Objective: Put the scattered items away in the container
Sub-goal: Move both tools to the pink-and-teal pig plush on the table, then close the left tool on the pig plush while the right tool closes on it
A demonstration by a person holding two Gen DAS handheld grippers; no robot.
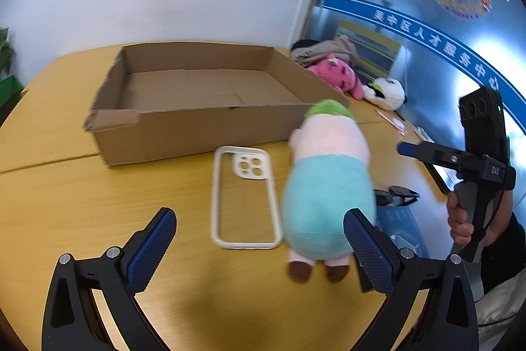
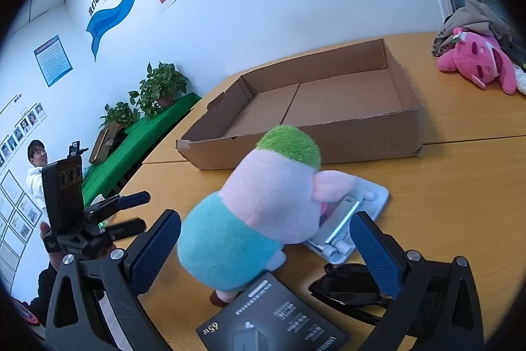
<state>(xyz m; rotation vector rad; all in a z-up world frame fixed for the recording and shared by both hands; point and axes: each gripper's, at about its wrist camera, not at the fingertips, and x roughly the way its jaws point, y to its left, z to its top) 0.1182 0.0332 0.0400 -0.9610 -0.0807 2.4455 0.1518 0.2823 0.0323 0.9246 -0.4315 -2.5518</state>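
While nothing is yet boxed, the cardboard box (image 1: 197,107) stands empty at twelve o'clock. Plush pig (image 1: 325,186): at two o'clock on the table, beside the phone case (image 1: 245,196). Left gripper (image 1: 259,247) and right gripper (image 2: 266,244): both wide open, holding nothing. Judged step: approach; next, close on the pig.
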